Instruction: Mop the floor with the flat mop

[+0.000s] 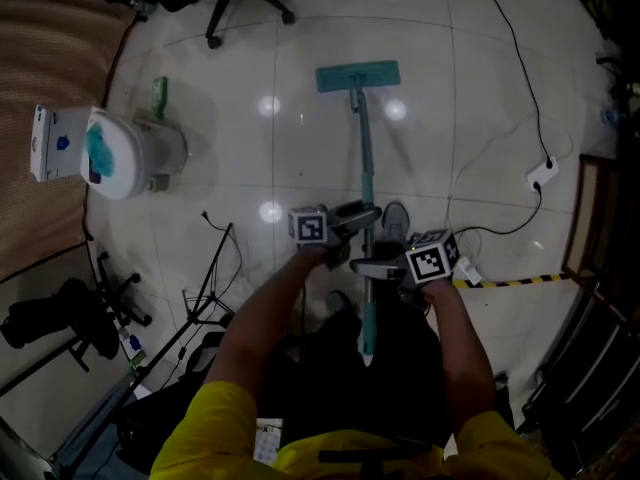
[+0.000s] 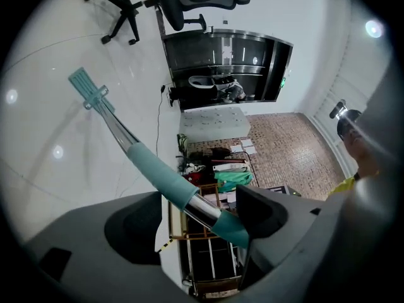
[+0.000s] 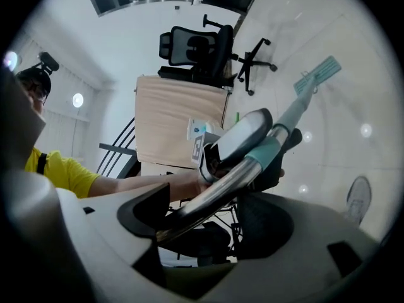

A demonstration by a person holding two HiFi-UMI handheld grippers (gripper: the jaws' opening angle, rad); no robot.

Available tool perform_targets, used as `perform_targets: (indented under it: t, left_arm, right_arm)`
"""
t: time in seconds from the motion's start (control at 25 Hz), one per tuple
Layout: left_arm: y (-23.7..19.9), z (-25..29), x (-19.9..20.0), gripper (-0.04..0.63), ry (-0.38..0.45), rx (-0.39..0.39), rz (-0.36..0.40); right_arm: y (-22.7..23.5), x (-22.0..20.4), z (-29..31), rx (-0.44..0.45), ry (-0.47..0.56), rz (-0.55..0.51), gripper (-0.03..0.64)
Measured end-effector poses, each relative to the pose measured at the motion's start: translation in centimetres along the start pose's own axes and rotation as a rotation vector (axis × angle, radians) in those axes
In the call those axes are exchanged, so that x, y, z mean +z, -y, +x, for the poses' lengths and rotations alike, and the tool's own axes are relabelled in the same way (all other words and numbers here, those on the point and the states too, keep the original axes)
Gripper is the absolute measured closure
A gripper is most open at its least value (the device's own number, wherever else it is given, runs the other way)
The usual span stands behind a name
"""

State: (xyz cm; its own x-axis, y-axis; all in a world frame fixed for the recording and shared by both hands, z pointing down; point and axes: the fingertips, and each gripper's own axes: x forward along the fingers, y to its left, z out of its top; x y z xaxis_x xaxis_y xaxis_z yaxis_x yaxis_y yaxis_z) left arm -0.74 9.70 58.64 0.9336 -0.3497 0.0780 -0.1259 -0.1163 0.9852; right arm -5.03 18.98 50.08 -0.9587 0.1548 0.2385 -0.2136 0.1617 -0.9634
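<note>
The flat mop has a teal head [image 1: 357, 76] lying flat on the glossy white tile floor [image 1: 470, 88], far from me. Its metal handle [image 1: 366, 168] with teal sleeves runs back toward my body. My left gripper [image 1: 360, 220] is shut on the handle, higher toward the head. Just behind it, my right gripper [image 1: 374, 266] is shut on the handle too. In the left gripper view the handle [image 2: 158, 172] passes between the jaws of the left gripper [image 2: 205, 214], the mop head [image 2: 86, 87] far off. The right gripper [image 3: 208, 201] clamps the bare metal handle [image 3: 221, 183], with the mop head [image 3: 319, 74] beyond.
A white round bin [image 1: 135, 155] with a teal lid part stands at the left beside a beige surface [image 1: 50, 98]. An office chair base [image 1: 245, 3] is at the top. A cable and power strip [image 1: 542, 175] lie right. Yellow-black tape [image 1: 510, 282] and tripod legs [image 1: 205, 288] are near me.
</note>
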Motion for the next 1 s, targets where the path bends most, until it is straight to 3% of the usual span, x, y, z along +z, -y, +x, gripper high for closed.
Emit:
perform_targets:
  t: [0.28, 0.44, 0.64, 0.84, 1.0]
  left_arm:
    - [-3.1, 6.6, 15.3, 0.241, 0.021, -0.017, 0.039]
    - [-3.1, 8.3, 17.5, 0.242, 0.012, -0.042, 0.044]
    - [0.0, 6.2, 13.3, 0.242, 0.017, -0.033, 0.040]
    - [3.8, 1.6, 3.4, 0.242, 0.029, -0.006, 0.032]
    - [5.8, -2.5, -5.1, 0.242, 0.040, 0.011, -0.023]
  right_arm:
    - [4.9, 15.8, -2.7, -0.001, 0.039, -0.073, 0.272]
    - [5.6, 17.9, -3.3, -0.015, 0.017, -0.104, 0.272]
    - [1.8, 13.3, -2.5, 0.014, 0.009, -0.115, 0.270]
    - [-2.5, 2.3, -1.3, 0.022, 0.003, -0.077, 0.270]
    - [-5.8, -6.1, -0.1, 0.033, -0.004, -0.042, 0.270]
